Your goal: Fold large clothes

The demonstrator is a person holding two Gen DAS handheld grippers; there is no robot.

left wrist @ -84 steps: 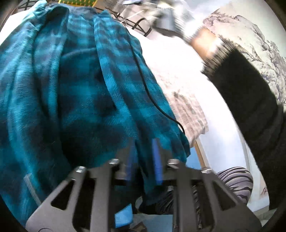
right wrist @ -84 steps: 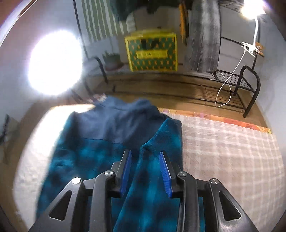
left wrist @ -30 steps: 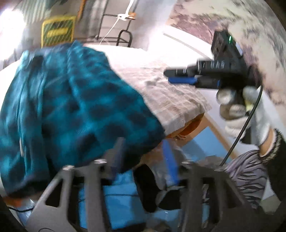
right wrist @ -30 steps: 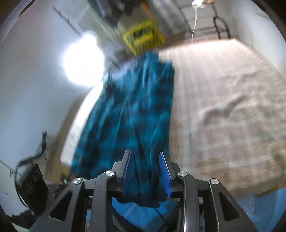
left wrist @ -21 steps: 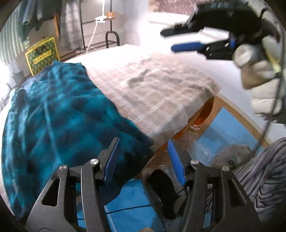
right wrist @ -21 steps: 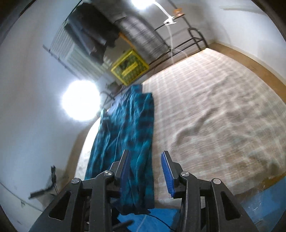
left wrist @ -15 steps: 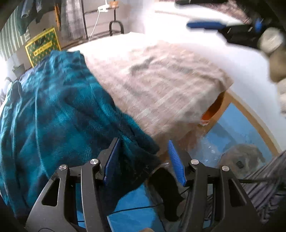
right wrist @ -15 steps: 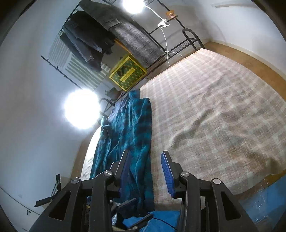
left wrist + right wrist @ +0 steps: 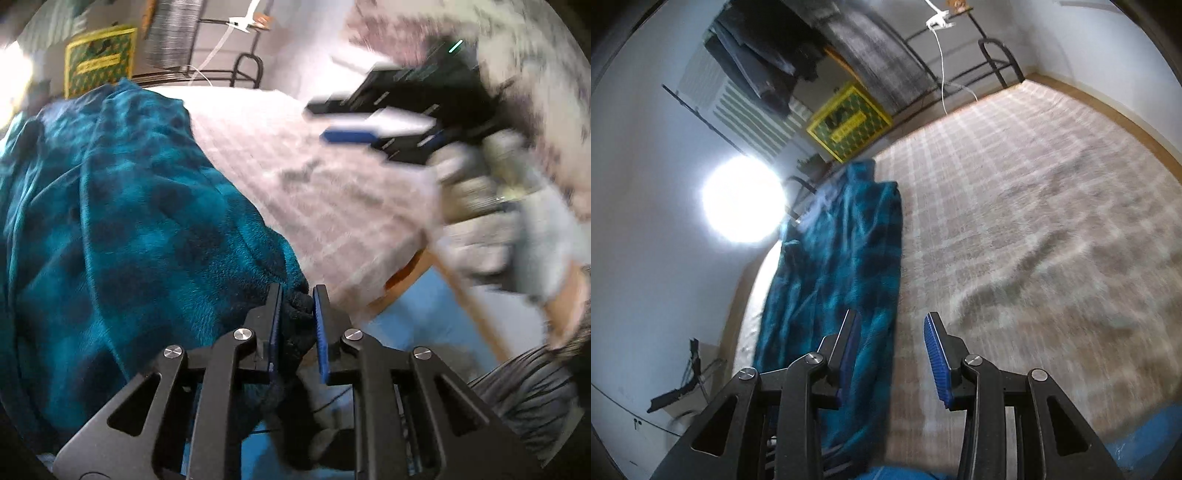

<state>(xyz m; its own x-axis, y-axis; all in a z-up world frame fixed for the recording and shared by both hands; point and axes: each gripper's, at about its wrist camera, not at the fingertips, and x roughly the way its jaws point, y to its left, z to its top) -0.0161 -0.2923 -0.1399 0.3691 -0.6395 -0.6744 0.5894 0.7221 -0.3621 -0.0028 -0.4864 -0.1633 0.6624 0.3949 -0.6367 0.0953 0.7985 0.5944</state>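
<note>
Left tool (image 9: 297,314) pinches teal garment (image 9: 122,206); yellow crate (image 9: 849,123) behind.

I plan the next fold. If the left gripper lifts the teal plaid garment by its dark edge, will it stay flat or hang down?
The teal plaid garment looks plush and wrinkled, so it probably hangs limp. The left gripper pinches one corner only, so the rest likely drags over the checked bedcover.

No legible text; yellow crate (image 9: 849,122) label too blurred to read.

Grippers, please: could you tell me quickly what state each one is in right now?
Left gripper: shut on the teal plaid fleece garment.
Right gripper: open, holding nothing.
</note>
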